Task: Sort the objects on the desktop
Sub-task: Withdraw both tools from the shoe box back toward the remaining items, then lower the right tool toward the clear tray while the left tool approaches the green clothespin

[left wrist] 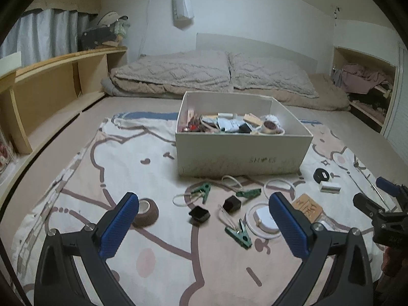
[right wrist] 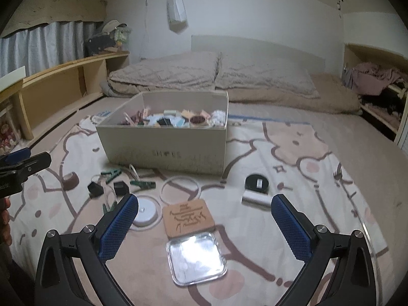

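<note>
Both the left hand-held gripper (left wrist: 204,204) and right hand-held gripper (right wrist: 204,204) hover released above the bed (right wrist: 344,132). Green clips (left wrist: 202,191), a cork coaster (right wrist: 188,215) and a metal tray (right wrist: 195,257) lie before the filled white box (left wrist: 239,150).

White open-topped box (right wrist: 165,148), filled with small items, upright on the patterned blanket. Before it lie green clips (left wrist: 238,233), black cubes (left wrist: 232,204), a cork coaster (right wrist: 187,216) and a square metal tray (right wrist: 196,257).
</note>
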